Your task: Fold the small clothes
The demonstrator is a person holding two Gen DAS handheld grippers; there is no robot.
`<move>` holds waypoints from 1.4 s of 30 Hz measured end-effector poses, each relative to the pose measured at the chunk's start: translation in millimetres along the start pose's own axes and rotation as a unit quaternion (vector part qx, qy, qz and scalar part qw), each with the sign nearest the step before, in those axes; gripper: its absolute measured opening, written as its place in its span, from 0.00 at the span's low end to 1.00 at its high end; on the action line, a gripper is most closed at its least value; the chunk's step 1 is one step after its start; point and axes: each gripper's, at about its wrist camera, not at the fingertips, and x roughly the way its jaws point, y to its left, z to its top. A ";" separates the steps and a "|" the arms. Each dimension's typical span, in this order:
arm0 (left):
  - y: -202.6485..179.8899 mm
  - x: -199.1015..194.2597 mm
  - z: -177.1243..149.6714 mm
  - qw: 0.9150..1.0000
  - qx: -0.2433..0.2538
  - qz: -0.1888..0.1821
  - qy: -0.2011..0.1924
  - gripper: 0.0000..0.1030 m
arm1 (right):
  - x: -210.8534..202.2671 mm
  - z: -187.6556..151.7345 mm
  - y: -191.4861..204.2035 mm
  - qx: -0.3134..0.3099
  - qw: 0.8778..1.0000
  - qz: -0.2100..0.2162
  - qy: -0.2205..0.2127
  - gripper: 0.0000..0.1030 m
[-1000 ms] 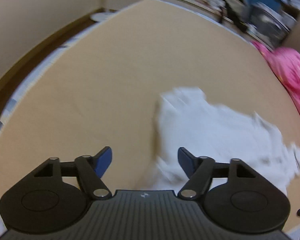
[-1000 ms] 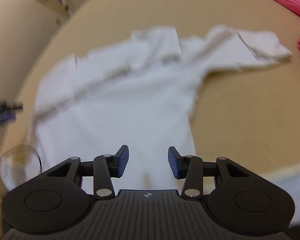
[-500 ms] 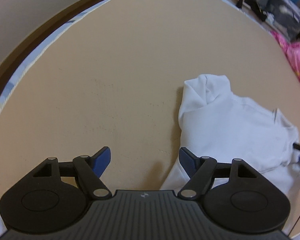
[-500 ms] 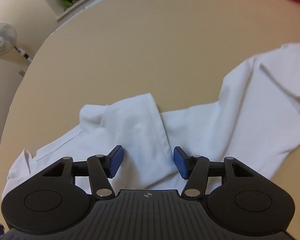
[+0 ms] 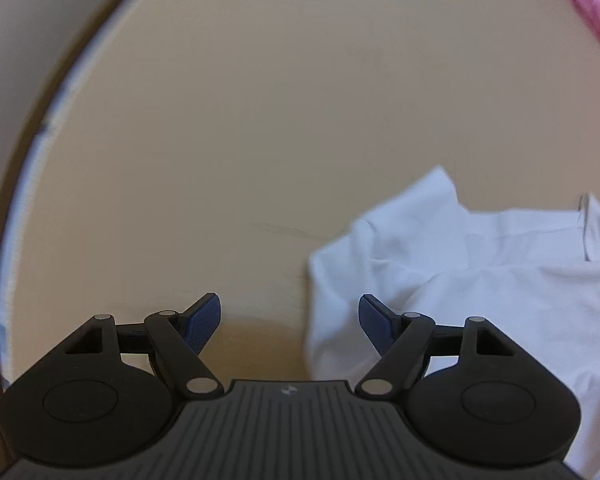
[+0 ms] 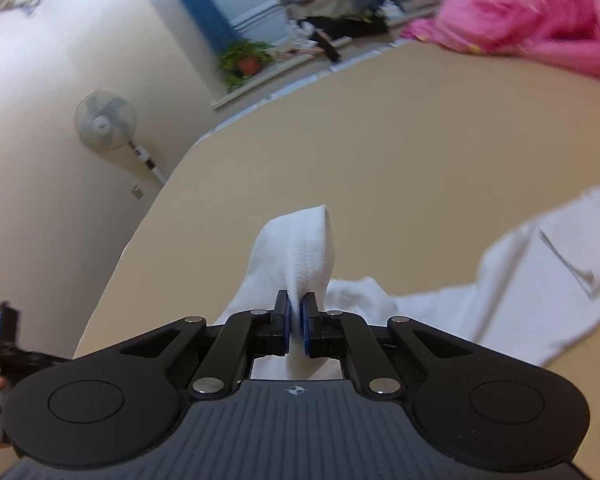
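The right gripper point(image 6: 296, 320) pinches a raised fold of the white shirt point(image 6: 540, 280); the left gripper point(image 5: 290, 320) gapes empty. The shirt sprawls sideways across the tan bed point(image 6: 380, 160), its lower part hidden.

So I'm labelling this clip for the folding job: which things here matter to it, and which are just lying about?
Part of the job:
white shirt
right gripper, shut on a fold of the shirt
left gripper, open beside the shirt
tan surface it lies on

Just lying about:
pink blanket
fan
potted plant
dark clothes pile
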 end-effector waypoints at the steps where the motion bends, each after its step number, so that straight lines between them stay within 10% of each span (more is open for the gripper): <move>1: -5.1 9.4 6.0 1.000 0.001 0.003 0.021 0.78 | -2.8 -3.0 -1.0 -0.004 1.000 0.005 0.002 0.05; 13: -21.7 30.9 14.8 0.994 0.069 0.025 0.080 0.79 | -57.3 -9.6 -5.0 -0.010 0.995 0.075 -0.062 0.05; 17: -13.8 13.2 6.4 0.986 0.143 0.026 0.085 0.19 | -53.4 -7.3 -16.7 -0.003 0.997 0.060 -0.053 0.05; 25: 50.8 7.8 22.1 0.979 0.086 0.178 0.049 0.00 | 7.7 -26.3 -24.3 -0.006 1.000 0.021 0.014 0.05; 27: 61.6 -0.8 14.4 0.989 0.064 0.132 0.022 0.11 | 30.8 -30.0 -31.3 -0.005 0.999 -0.011 0.039 0.05; 31: 55.3 -23.2 -16.3 0.998 0.065 0.005 -0.018 0.86 | 48.8 -33.1 -48.9 0.009 0.998 -0.039 0.055 0.05; 38: -11.4 6.6 -66.2 0.994 0.089 -0.062 0.027 0.88 | 52.1 -38.9 -66.3 0.022 0.996 -0.056 0.064 0.05; 41: -25.0 11.4 -80.0 0.995 0.090 -0.048 0.020 0.57 | 56.6 -40.7 -73.0 0.028 0.995 -0.062 0.074 0.05; 42: -26.6 4.1 -82.4 0.994 0.093 -0.047 0.010 0.16 | 57.7 -40.2 -74.4 0.027 0.995 -0.063 0.077 0.05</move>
